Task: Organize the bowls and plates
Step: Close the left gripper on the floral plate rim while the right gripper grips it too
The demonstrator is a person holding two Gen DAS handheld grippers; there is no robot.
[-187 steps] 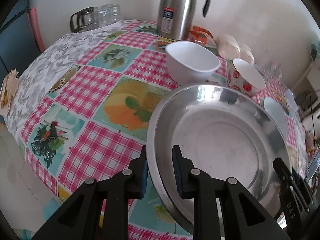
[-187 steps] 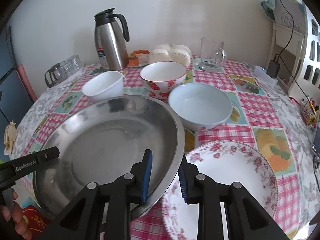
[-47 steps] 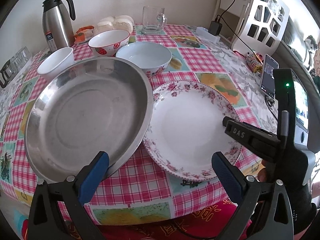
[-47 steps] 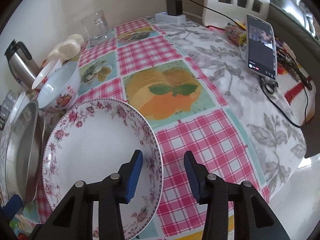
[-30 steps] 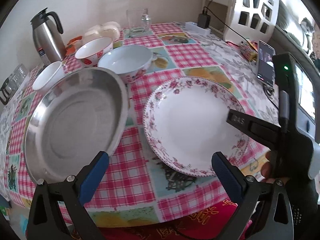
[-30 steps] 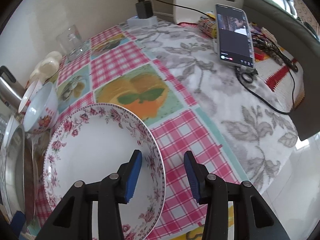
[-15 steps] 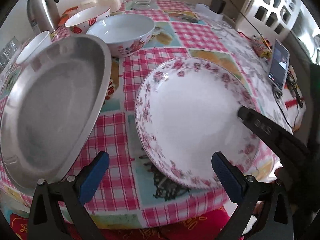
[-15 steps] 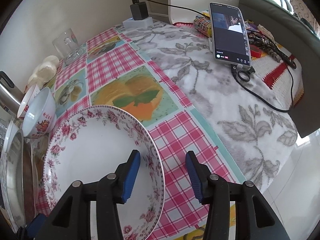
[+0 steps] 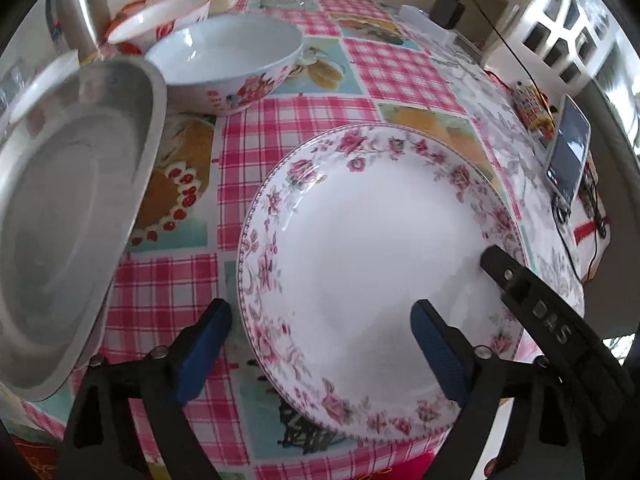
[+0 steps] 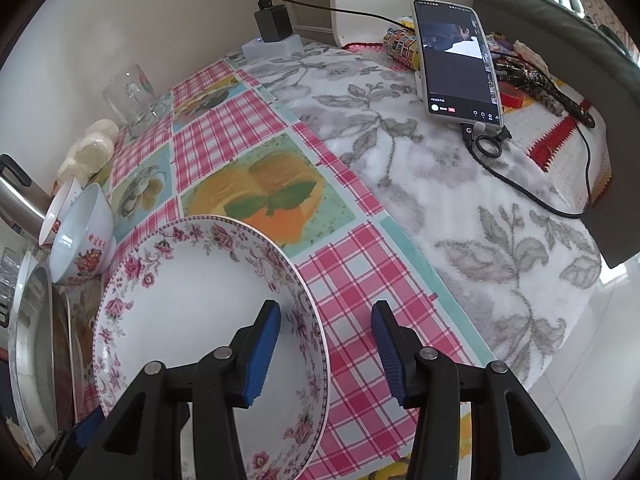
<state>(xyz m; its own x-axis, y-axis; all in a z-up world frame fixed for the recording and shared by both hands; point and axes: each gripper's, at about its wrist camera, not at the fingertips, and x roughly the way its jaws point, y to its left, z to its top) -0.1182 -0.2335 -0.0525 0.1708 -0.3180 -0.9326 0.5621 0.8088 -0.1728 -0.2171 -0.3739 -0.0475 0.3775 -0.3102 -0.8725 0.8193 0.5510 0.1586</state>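
Observation:
The white plate with a pink flower rim (image 9: 372,248) lies flat near the table's front edge. My left gripper (image 9: 320,312) hangs low over its left rim, one pad outside the rim and one over the white middle. Its jaws are closing, still apart from the plate. My right gripper (image 10: 326,312) straddles the plate's (image 10: 192,312) right rim, open, with neither pad touching it. Its black finger (image 9: 532,308) shows in the left wrist view. The steel tray (image 9: 60,208) lies to the left. Behind it stand a flowered white bowl (image 9: 224,60) and a red-patterned bowl (image 9: 160,16).
A steel thermos (image 9: 80,4), a glass mug (image 10: 132,100) and pale buns (image 10: 92,148) stand at the back. A phone (image 10: 456,56) with its cable and a charger (image 10: 272,20) lie on the grey floral cloth to the right. The table edge runs just below the plate.
My left gripper has come down and closer to the flowered plate, and its jaws have narrowed around the left rim. The right gripper has held its place at the right rim.

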